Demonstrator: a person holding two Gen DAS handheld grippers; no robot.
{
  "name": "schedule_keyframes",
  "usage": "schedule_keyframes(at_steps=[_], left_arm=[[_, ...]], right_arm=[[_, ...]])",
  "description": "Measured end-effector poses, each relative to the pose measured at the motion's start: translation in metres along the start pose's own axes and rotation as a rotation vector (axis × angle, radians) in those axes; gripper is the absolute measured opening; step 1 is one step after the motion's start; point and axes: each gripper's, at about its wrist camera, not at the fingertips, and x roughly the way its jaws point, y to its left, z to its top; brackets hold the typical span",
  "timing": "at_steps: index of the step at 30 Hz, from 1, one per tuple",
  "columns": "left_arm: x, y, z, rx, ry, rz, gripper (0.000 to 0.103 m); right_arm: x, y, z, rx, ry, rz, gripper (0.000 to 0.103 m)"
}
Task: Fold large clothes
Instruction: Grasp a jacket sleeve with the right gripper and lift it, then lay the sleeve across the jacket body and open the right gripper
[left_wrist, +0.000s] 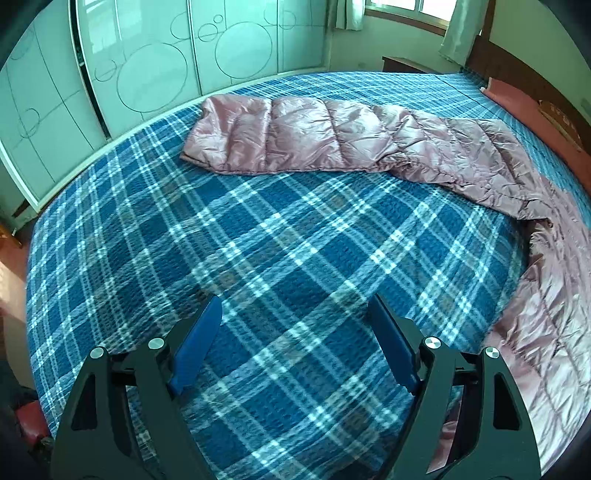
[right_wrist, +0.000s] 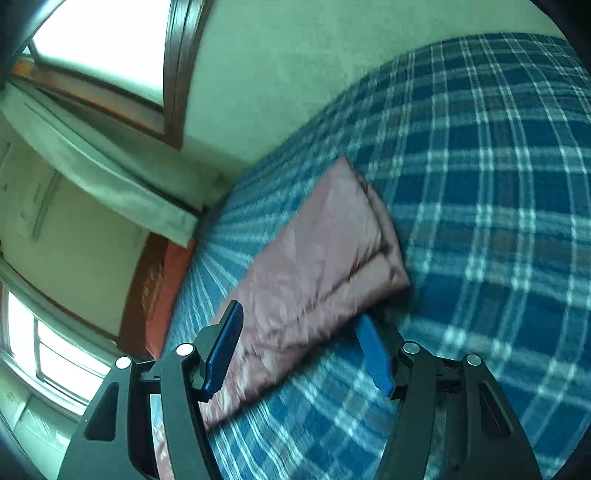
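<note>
**Pink quilted coat stretched across the plaid bed, both grippers parted**

While the left gripper (left_wrist: 295, 343) hangs over bare bedspread, its two blue fingers (left_wrist: 197, 347) stand wide apart with only plaid cloth between them, gripping nothing. Ahead of it, toward twelve o'clock in the left wrist view, the pink quilted coat (left_wrist: 332, 138) lies flat across the blue plaid bedspread (left_wrist: 258, 240), running from about eleven o'clock round to three o'clock, where it bends and trails down the right edge to five o'clock. Its near hem lies well apart from the left fingertips. Beyond the bed stand pale wardrobe doors (left_wrist: 155, 74) marked with circles, and a curtained window (left_wrist: 406, 11) sits at one o'clock. A reddish pillow (left_wrist: 517, 107) lies by the wooden headboard (left_wrist: 484, 59) at two o'clock.

From the right wrist view, which is rolled over and blurred, the right gripper (right_wrist: 299, 350) also has its jaws parted. A folded band of the same coat (right_wrist: 314, 266) runs from between the fingers out toward twelve o'clock. The left-hand finger (right_wrist: 223, 350) overlaps the fabric, and the other blue finger sits just beside the coat's edge; with this blur I cannot tell whether either pad truly presses on it, though it looks loose.
</note>
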Motion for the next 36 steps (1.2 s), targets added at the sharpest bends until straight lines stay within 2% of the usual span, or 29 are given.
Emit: schedule_keyframes(at_steps=[2, 4, 6, 7, 10, 13, 16, 19, 22, 31, 34, 36], left_arm=[[0.003, 0.002, -0.003, 0.009, -0.013, 0.015, 0.088], [0.003, 0.004, -0.009, 0.001, -0.017, 0.022, 0.092], [0.005, 0.005, -0.010, -0.001, -0.019, 0.020, 0.093], [0.004, 0.005, -0.009, 0.005, -0.019, 0.023, 0.093], [0.004, 0.006, -0.001, 0.025, -0.036, 0.046, 0.093], [0.006, 0.008, 0.005, 0.038, -0.058, 0.078, 0.093], [0.009, 0.011, 0.006, 0.016, -0.048, 0.052, 0.094], [0.011, 0.013, 0.004, 0.009, -0.045, 0.044, 0.095], [0.010, 0.016, 0.003, 0.008, -0.047, 0.039, 0.095], [0.015, 0.020, 0.002, -0.009, -0.053, 0.016, 0.098], [0.016, 0.022, 0.001, -0.010, -0.055, 0.015, 0.099], [0.015, 0.022, 0.001, -0.009, -0.056, 0.017, 0.099]], right_arm=[[0.008, -0.004, 0.009, 0.012, -0.015, -0.004, 0.062], [0.013, 0.003, 0.012, -0.010, -0.029, -0.036, 0.053], [0.021, 0.012, 0.016, -0.036, -0.020, -0.029, 0.016], [0.022, 0.010, 0.015, -0.040, -0.011, -0.025, 0.015], [0.022, 0.038, 0.014, -0.116, -0.025, -0.025, 0.012], [0.016, 0.086, -0.002, -0.236, -0.023, 0.023, 0.011], [0.019, 0.151, -0.036, -0.388, 0.013, 0.083, 0.011], [0.029, 0.200, -0.075, -0.500, 0.058, 0.129, 0.011], [0.046, 0.256, -0.136, -0.622, 0.125, 0.183, 0.011], [0.093, 0.339, -0.296, -0.785, 0.349, 0.271, 0.011], [0.103, 0.355, -0.339, -0.831, 0.419, 0.283, 0.011], [0.104, 0.352, -0.360, -0.855, 0.459, 0.287, 0.011]])
